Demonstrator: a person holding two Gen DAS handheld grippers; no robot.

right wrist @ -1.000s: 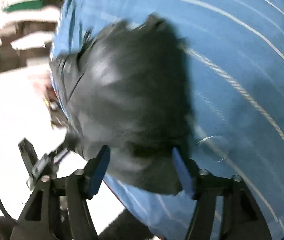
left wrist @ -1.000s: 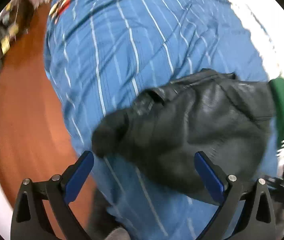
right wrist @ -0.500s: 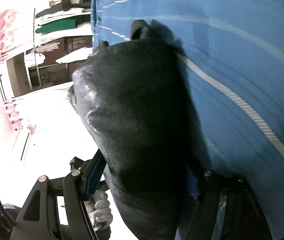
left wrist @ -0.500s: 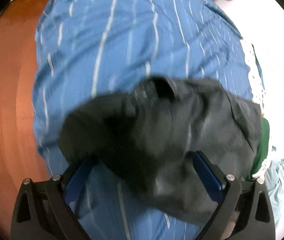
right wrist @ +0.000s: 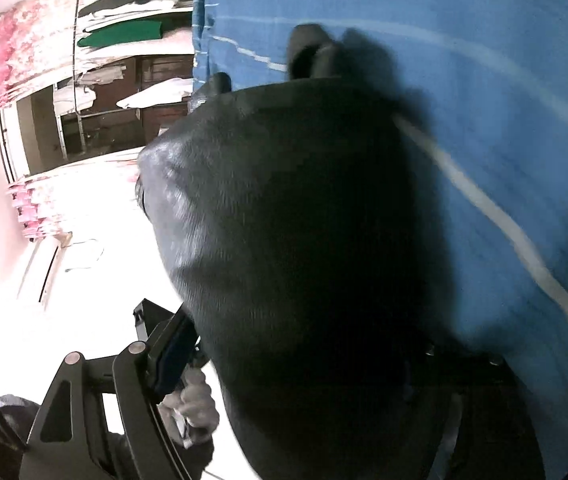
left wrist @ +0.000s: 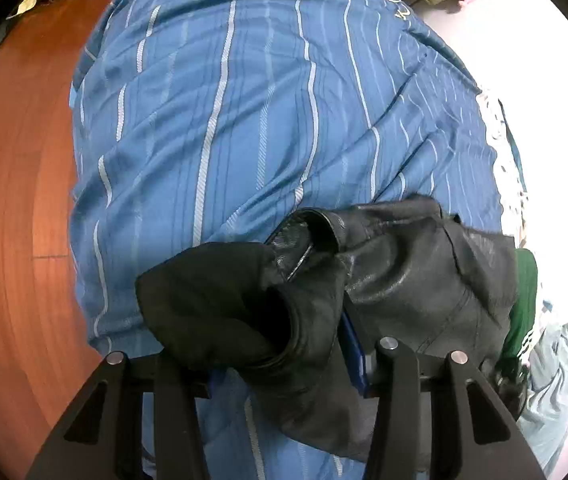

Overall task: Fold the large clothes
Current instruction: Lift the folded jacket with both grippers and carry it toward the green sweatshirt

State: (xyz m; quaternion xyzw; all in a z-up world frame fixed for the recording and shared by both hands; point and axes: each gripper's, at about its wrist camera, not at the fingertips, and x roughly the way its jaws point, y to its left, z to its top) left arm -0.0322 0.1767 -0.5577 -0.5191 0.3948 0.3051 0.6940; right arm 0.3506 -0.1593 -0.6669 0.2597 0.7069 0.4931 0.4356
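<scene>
A black leather jacket (left wrist: 411,280) lies crumpled on a blue striped bedcover (left wrist: 264,120). In the left wrist view my left gripper (left wrist: 272,344) points steeply down with its jaws closing. The jacket's dark sleeve cuff (left wrist: 224,304) is bunched between them, the right blue pad (left wrist: 353,344) presses on the leather, and the left pad is hidden behind the cuff. In the right wrist view the jacket (right wrist: 291,220) fills the gap of my right gripper (right wrist: 303,340), whose jaws are opening. Its left blue pad (right wrist: 172,346) sits just beside the leather and the right finger is lost in shadow.
Reddish wood floor (left wrist: 16,200) runs along the bed's left side. A green garment (left wrist: 523,292) and a pale grey-blue one (left wrist: 555,364) lie beyond the jacket. Shelves of folded clothes (right wrist: 124,36) stand far off. A person's hand (right wrist: 192,400) shows below my right gripper's left finger.
The left jaws have narrowed from wide apart onto the sleeve cuff as the gripper sank. The right gripper has moved in until the jacket fills its view, and its jaws have spread.
</scene>
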